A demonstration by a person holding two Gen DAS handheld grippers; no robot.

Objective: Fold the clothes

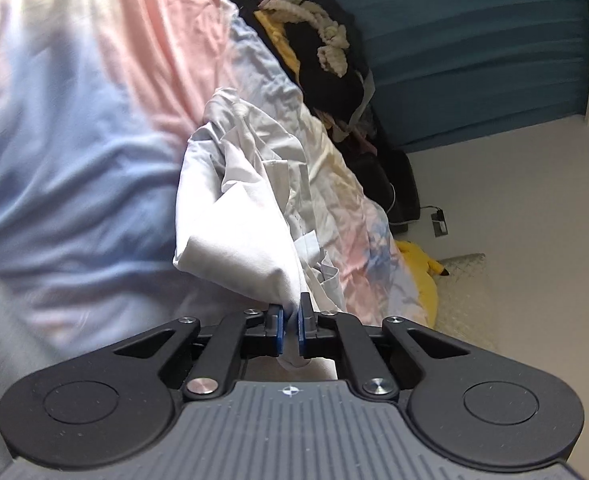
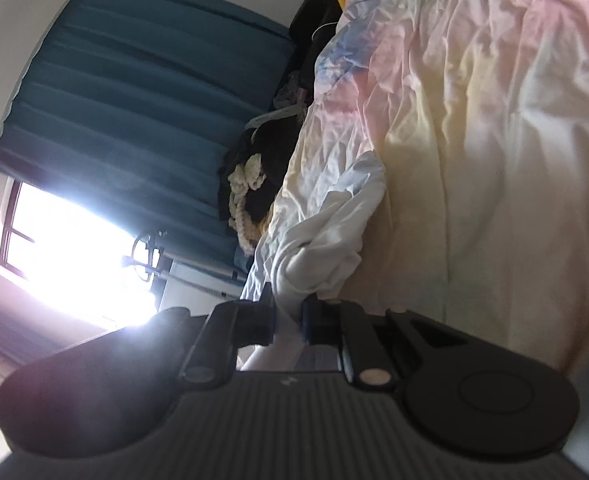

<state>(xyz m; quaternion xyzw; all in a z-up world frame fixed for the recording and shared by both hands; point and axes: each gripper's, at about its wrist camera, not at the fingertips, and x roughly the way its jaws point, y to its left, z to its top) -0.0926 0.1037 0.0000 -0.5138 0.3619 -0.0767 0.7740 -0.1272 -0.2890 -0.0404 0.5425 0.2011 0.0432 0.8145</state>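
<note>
Both the left gripper (image 1: 291, 316) and right gripper (image 2: 288, 318) clench the white shirt (image 1: 238, 208) ahead of them, so keep it taut and level above the bedsheet (image 2: 474, 120).

Pastel tie-dye bedsheet (image 1: 74, 140) spread wide; yellow plush toy (image 1: 418, 276) near its edge, teal curtain (image 1: 474, 48) behind dark clothes pile (image 1: 334, 68), bright window (image 2: 62, 248).
</note>
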